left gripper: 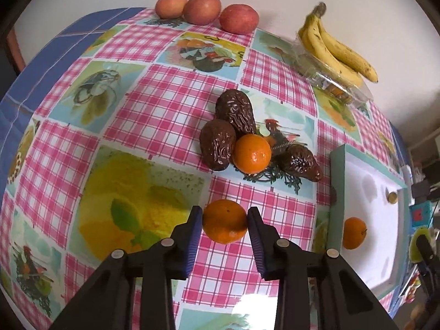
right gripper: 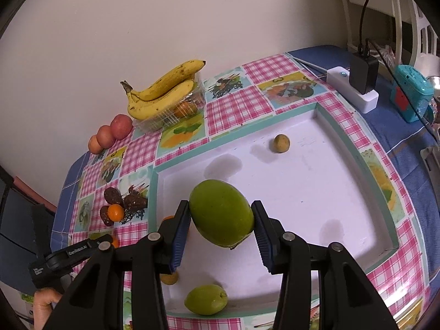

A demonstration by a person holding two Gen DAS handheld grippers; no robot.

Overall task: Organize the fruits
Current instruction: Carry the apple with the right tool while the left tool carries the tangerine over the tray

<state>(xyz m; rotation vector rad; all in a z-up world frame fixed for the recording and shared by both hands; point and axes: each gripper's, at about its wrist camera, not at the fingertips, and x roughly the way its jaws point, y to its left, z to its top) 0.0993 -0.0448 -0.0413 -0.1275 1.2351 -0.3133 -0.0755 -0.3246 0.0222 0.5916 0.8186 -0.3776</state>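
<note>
Left gripper [left gripper: 225,225] pinches 1 round orange tangerine [left gripper: 225,225] above the pink-checked tablecloth [left gripper: 170,93]. Right gripper [right gripper: 221,220] clamps 1 large green mango [right gripper: 221,213] over the white tray [right gripper: 316,192]. At 12 o'clock: 3 red apples [left gripper: 206,11]; at 1, 3 yellow bananas [left gripper: 335,52].

Even indoor light, fisheye-warped edges

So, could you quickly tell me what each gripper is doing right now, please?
Left gripper: shut on an orange, low over the tablecloth.
Right gripper: shut on a green mango, above the white tray.
</note>
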